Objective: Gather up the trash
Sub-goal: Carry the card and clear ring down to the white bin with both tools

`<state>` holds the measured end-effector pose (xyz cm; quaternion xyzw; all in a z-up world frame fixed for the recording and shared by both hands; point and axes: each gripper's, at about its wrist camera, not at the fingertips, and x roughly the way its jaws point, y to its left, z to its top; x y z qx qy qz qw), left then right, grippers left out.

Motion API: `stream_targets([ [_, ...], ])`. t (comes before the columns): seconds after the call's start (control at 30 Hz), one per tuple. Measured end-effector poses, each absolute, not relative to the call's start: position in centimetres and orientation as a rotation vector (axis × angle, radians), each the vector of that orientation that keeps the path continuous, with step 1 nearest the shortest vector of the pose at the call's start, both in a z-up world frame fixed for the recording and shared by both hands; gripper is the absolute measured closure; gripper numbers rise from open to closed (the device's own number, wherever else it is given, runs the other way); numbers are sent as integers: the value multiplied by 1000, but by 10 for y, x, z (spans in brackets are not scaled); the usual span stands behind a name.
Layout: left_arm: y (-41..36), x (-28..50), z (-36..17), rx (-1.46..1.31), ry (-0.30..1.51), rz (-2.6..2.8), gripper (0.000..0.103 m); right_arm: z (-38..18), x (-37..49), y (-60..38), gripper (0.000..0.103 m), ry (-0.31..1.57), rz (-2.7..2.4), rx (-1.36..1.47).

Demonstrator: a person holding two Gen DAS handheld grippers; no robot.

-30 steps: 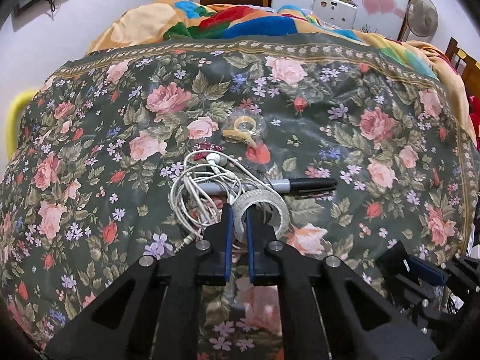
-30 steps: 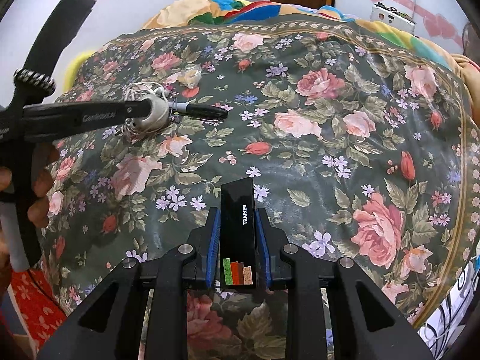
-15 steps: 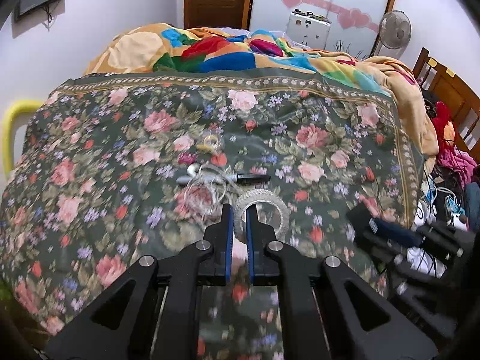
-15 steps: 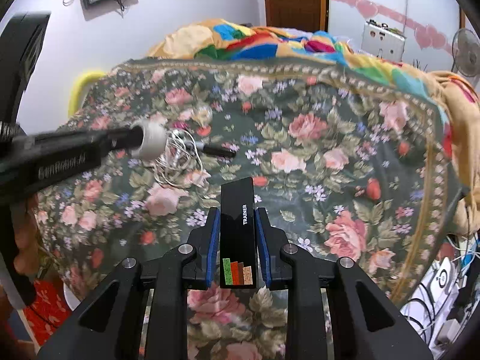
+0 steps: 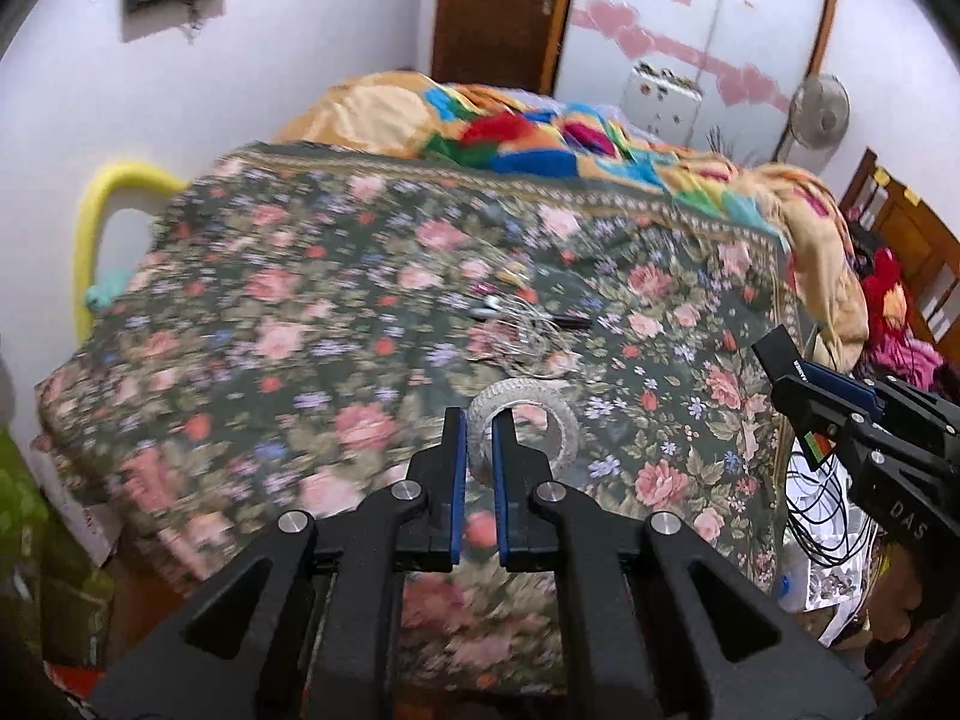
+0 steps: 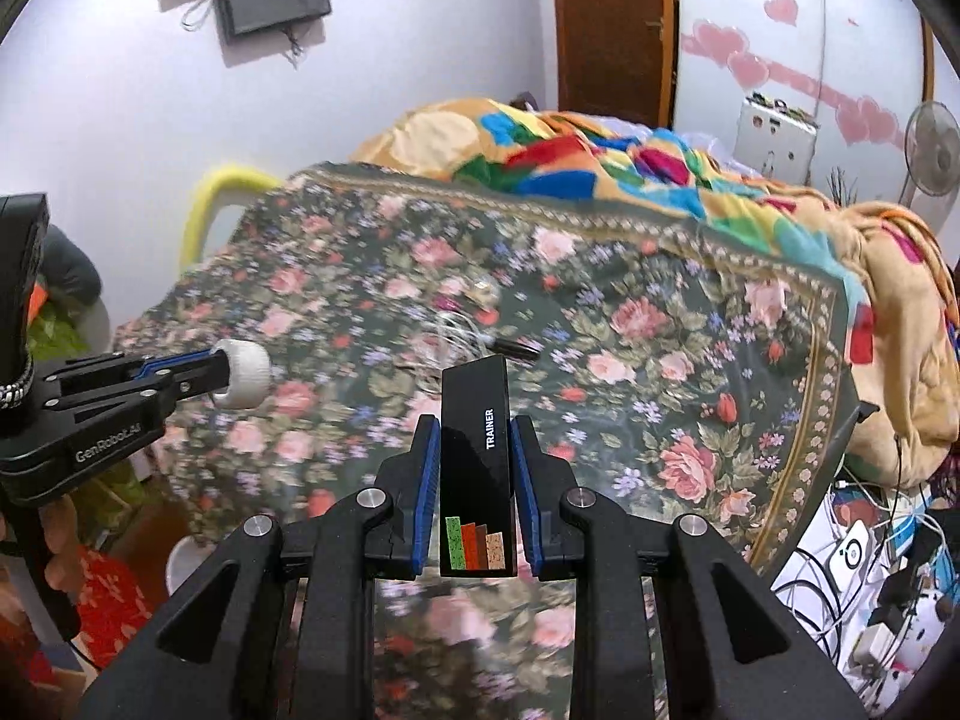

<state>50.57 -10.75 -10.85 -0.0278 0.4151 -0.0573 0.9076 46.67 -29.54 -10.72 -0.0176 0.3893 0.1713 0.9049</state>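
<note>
My left gripper [image 5: 478,420] is shut on a white tape roll [image 5: 561,420] and holds it in the air off the near edge of the bed; the left gripper also shows in the right wrist view [image 6: 216,369] with the tape roll [image 6: 246,373]. My right gripper [image 6: 474,426] is shut on a black box marked TRAINER [image 6: 477,462], also in the air; the right gripper also shows in the left wrist view [image 5: 798,384]. A tangle of white cable [image 5: 528,339] and a black pen [image 5: 570,320] lie on the floral bedspread [image 5: 300,300].
A colourful quilt [image 5: 540,132] is heaped at the far end of the bed. A yellow frame [image 5: 102,204] stands at the bed's left. Cables and clutter [image 6: 870,570] lie on the floor to the right. A wooden door [image 6: 612,24] and a fan [image 6: 933,147] stand behind.
Both grippers have pulled back and up from the bed, carrying the tape roll and the black box. The cable and pen stay on the bedspread, now farther away.
</note>
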Motion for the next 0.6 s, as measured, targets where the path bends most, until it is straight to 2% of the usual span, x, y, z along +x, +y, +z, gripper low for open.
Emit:
stream_targets([
  [0.33, -15, 406, -65, -107, 771, 29, 96, -60, 403, -224, 82, 728, 460, -78],
  [0.6, 54, 332, -62, -141, 760, 136, 96, -51, 354, -154, 82, 709, 573, -117],
])
